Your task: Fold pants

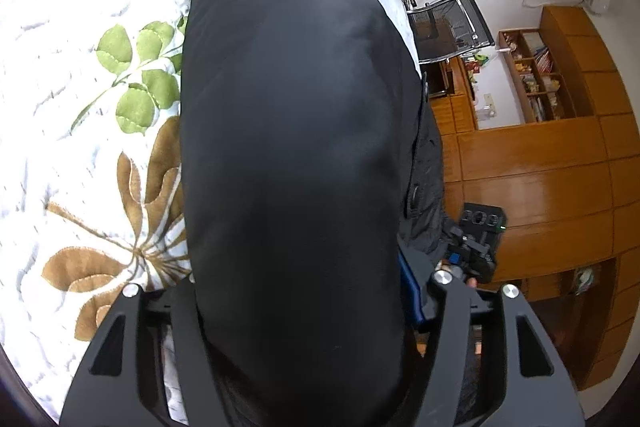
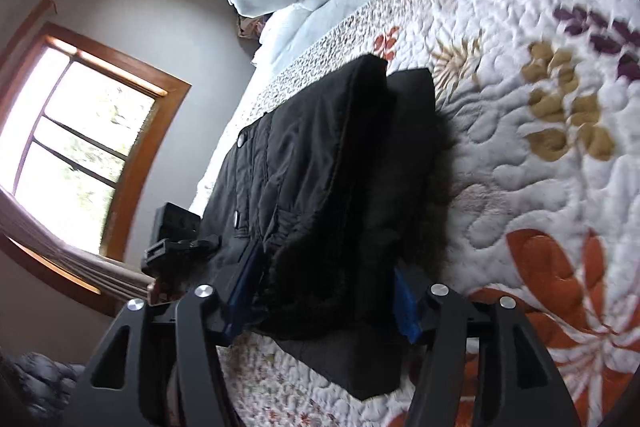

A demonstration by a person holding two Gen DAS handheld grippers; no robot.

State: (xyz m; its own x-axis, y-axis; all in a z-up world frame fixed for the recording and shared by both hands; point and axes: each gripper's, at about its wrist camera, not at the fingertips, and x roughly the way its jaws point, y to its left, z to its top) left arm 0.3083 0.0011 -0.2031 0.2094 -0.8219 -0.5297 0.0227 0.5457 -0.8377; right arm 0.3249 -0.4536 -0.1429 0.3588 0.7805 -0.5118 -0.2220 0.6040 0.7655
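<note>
On my left gripper (image 1: 308, 307) the fingers straddle the folded black pants (image 1: 292, 131), which cover them, so I cannot tell whether they pinch. The pants lie on the flowered quilt (image 1: 80, 107) of the bed. My right gripper (image 2: 324, 301) has blue-padded fingers (image 2: 406, 311) either side of the pants' near edge, apparently loose.

pants (image 2: 320, 163): one black folded pair, centre of frame
snaps on pants (image 2: 241, 142): two
grippers: two, left gripper (image 1: 304, 307), right gripper (image 2: 324, 303)
quilt (image 2: 540, 187): one, floral
windows (image 2: 76, 147): one, left of frame
</note>
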